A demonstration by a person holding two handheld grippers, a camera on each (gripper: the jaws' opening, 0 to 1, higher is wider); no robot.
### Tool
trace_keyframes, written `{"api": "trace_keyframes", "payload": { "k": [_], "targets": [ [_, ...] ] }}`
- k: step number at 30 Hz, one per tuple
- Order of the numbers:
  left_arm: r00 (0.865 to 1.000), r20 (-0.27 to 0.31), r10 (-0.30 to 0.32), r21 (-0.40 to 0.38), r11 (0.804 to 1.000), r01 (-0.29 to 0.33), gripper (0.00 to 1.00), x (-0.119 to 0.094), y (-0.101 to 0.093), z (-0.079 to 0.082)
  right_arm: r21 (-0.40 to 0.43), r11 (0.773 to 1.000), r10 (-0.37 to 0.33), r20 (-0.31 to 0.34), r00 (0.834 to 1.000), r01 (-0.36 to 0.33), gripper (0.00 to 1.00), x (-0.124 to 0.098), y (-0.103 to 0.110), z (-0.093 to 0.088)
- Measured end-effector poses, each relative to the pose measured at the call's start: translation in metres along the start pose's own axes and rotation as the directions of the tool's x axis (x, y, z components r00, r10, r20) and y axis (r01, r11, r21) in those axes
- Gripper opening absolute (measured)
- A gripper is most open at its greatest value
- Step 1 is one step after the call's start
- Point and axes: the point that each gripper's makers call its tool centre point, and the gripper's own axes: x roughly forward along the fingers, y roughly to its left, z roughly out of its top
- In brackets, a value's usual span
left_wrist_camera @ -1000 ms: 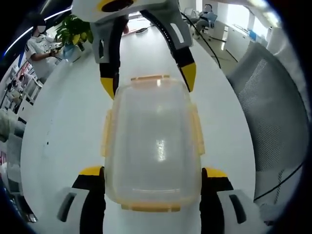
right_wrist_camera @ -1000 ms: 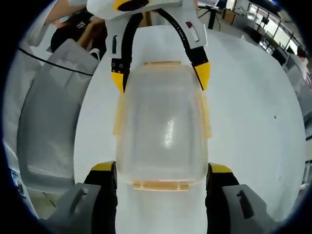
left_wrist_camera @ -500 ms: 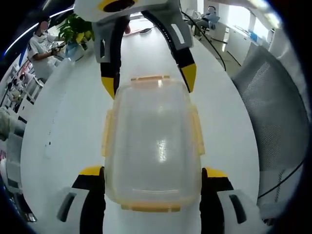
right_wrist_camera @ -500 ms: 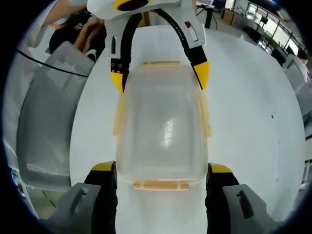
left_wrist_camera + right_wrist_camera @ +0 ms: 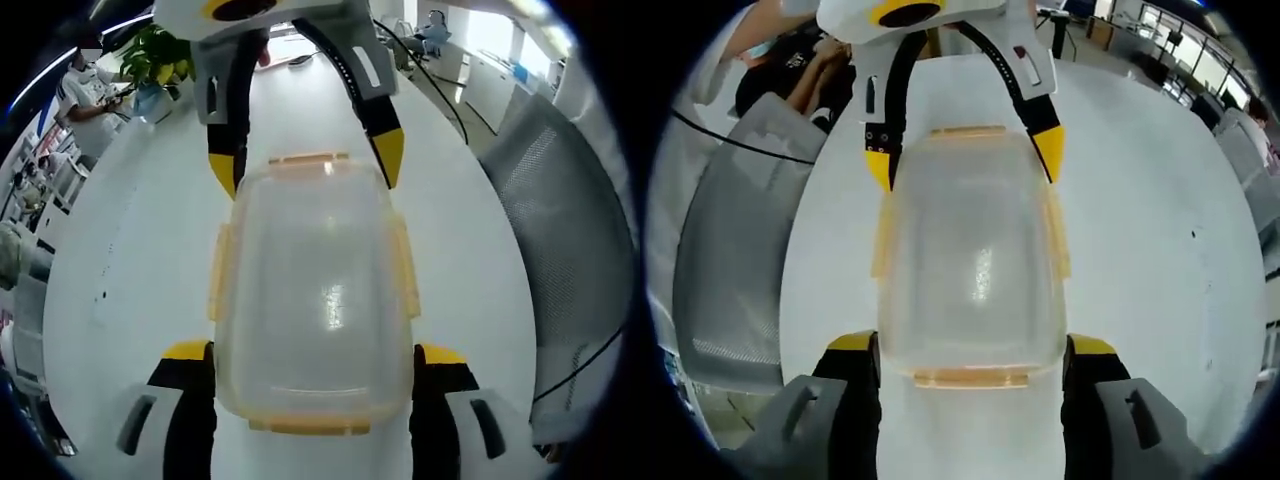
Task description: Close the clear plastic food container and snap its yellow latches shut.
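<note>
The clear plastic container lies lid-up on the white tabletop, between the two tools, which face each other from its opposite short ends. Its lid sits on the body. Four yellow latches can be counted: one on each short end and one on each long side. All four lie flat against the walls; whether they are fully snapped cannot be told.

In the left gripper view, the left tool stands wide open, its two yellow-tipped jaws spread to either side of the near end of the container, close against its corners; actual contact cannot be told. At the far end the right tool reaches in from above, also spread wide, its two yellow tips at the far corners.

The right gripper view shows the same hold mirrored: the right tool open around the near end of the container, the left tool straddling the far end. Neither tool is clamped shut on anything.

Beyond the left tool's right side stands a grey mesh chair. Far off past the right tool are a green plant and a person at the tabletop's edge.
</note>
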Motion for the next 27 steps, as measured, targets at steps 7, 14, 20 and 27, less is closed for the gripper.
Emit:
{"api": "trace_keyframes", "payload": {
  "k": [7, 14, 20, 27],
  "targets": [
    [1.000, 0.002, 0.001, 0.000, 1.000, -0.001, 0.78, -0.0002, -0.0002, -0.0006, 0.000, 1.000, -0.001, -0.003, 1.000, 0.001, 0.71, 0.0004, 0.0000, 0.0003],
    [1.000, 0.001, 0.001, 0.000, 1.000, -0.001, 0.78, -0.0001, -0.0007, -0.0008, 0.004, 1.000, -0.002, -0.001, 1.000, 0.002, 0.71, 0.0006, 0.0004, 0.0004],
    [1.000, -0.002, 0.005, 0.004, 1.000, -0.005, 0.79, 0.0001, -0.0008, -0.0009, 0.023, 1.000, -0.003, -0.003, 1.000, 0.003, 0.71, 0.0005, -0.0004, -0.0004],
    [1.000, -0.016, 0.023, 0.030, 0.999, -0.022, 0.80, 0.0023, -0.0020, -0.0024, 0.048, 0.999, -0.008, -0.007, 1.000, 0.008, 0.71, 0.0005, -0.0010, -0.0019]
  ]
}}
